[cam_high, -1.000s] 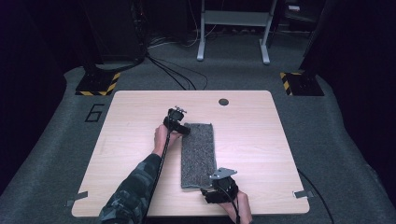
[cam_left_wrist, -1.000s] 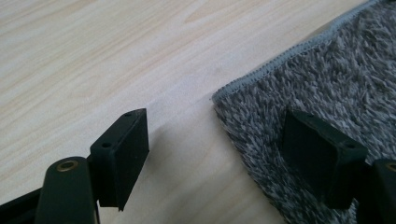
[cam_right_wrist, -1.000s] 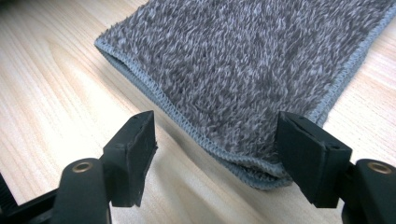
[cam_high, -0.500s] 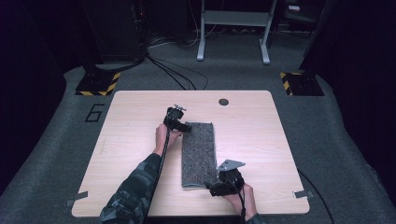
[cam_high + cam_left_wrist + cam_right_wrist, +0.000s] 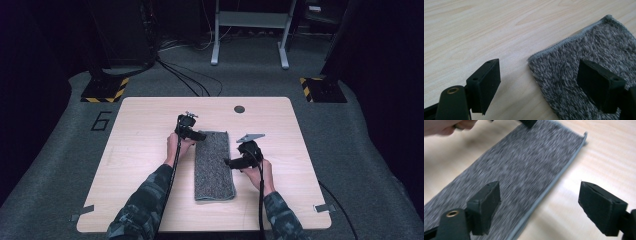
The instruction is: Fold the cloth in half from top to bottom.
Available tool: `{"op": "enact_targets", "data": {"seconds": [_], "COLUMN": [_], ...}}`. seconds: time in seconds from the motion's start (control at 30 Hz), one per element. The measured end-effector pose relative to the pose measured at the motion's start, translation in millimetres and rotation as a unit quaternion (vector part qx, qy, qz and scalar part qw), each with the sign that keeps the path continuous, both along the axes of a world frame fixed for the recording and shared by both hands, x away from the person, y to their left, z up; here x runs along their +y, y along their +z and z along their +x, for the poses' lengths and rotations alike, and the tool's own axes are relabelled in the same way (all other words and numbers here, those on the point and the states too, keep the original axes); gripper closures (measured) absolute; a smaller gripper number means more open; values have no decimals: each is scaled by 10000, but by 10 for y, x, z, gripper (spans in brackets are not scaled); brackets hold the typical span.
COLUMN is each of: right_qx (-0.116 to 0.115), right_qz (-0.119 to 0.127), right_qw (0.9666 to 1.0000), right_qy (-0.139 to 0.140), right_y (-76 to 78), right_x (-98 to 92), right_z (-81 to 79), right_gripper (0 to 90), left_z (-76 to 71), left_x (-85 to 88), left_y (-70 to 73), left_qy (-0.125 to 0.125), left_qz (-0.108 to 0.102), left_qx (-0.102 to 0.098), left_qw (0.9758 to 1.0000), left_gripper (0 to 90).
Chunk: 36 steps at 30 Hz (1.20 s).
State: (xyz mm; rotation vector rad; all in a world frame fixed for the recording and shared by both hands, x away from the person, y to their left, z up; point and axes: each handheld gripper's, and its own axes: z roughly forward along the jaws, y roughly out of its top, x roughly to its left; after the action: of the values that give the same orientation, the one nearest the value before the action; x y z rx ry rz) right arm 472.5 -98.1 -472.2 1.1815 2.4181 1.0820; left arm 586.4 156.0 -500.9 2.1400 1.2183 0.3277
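A grey fuzzy towel lies folded into a long strip in the middle of the wooden table. My left gripper sits at the towel's far left corner, open. In the left gripper view its jaws straddle that hemmed corner of the towel without pressing it. My right gripper is at the middle of the towel's right edge. Its jaws have just been opening and stand open over the towel's hem, gripping nothing. The other hand appears at the top of the right gripper view.
A dark round hole sits near the table's far edge. On the floor behind stand two black bases with yellow-black stripes, cables and a grey metal frame. Bare wood lies on both sides of the towel.
My right gripper has moved from the towel's near end, at the table's front, up along its right edge to the middle. The left gripper has stayed at the far corner.
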Motion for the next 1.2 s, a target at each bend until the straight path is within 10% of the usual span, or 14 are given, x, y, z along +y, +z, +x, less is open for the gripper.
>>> {"op": "enact_targets", "data": {"seconds": [0.57,1.2], "right_qx": [578,530], "right_qz": [-189,-468], "right_qw": [9976,9953], "right_qy": [-321,-658], "right_y": [-104,-318], "right_x": [210,393], "right_z": [965,1125], "right_gripper": [290,533], "left_z": [20,-67], "left_x": [-16,-51], "left_y": [0,-60], "left_qy": [56,-63], "left_qz": [-176,-113], "left_qx": [78,70], "left_qw": [9998,9999], "left_gripper": [218,498]}}
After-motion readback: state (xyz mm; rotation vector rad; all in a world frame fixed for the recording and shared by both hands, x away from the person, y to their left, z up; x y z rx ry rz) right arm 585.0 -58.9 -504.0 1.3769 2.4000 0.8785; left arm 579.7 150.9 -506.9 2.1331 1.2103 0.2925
